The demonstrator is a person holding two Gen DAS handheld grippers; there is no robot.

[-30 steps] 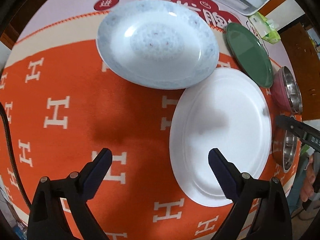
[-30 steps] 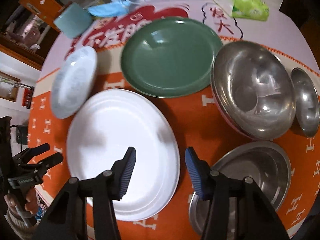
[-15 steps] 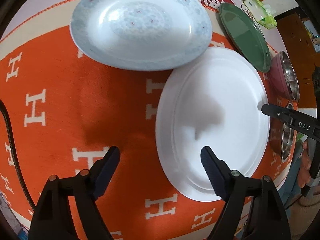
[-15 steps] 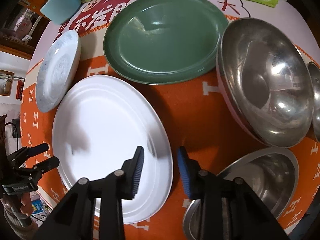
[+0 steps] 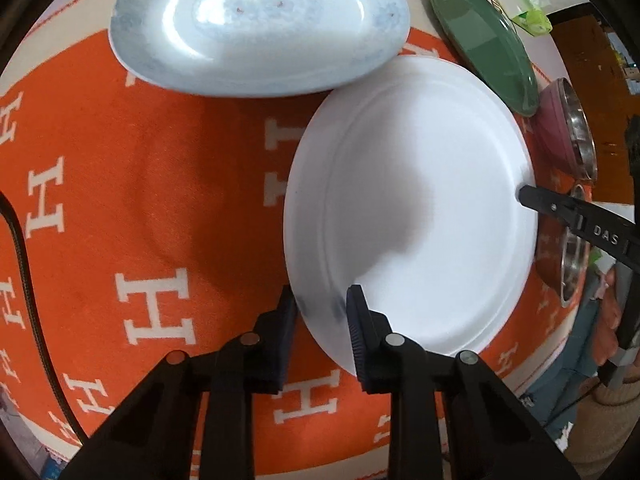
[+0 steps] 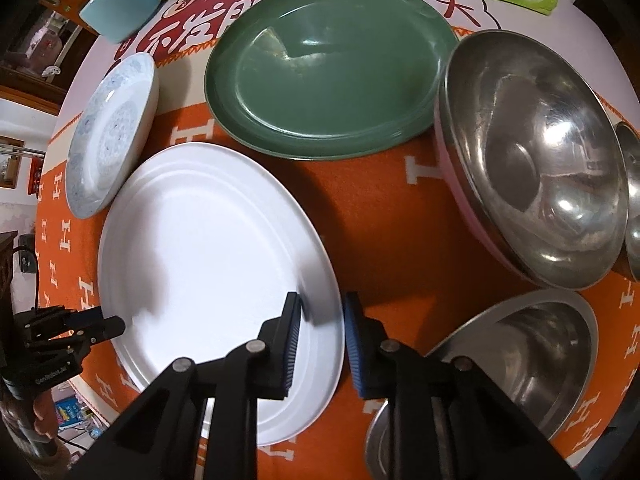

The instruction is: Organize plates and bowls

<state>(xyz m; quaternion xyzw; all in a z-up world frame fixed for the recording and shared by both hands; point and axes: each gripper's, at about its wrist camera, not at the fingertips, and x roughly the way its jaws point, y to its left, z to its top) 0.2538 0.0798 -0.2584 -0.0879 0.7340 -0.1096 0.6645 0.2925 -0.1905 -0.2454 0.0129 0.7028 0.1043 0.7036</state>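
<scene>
Straddling noted, left wrist view: the left gripper (image 5: 320, 300) is set over the near rim of the white plate (image 5: 420, 200), one finger outside on the orange cloth (image 5: 140, 168), one inside on the plate.
Left jaw state: narrowed moments ago about the rim; firm clamping cannot be told, as a gap is seen beside the rim.
White plate position: lying flat on the cloth, toward the table's right edge.
Patterned plate (image 5: 260, 20): resting at the far side, its rim overlapping the white plate's far rim.
Green plate (image 5: 484, 40): seen toward the far right corner, beside a pink-sided steel bowl (image 5: 568, 128).
Right wrist view: the right gripper (image 6: 322, 308) is placed across the opposite rim of the white plate (image 6: 208, 232).
Right jaw state: just drawn closer, rim between; contact cannot be told.
Large steel bowl (image 6: 536, 160): standing right of the green plate (image 6: 320, 68).
Second steel bowl (image 6: 520, 360): near the table's close edge, just beside the right gripper.
</scene>
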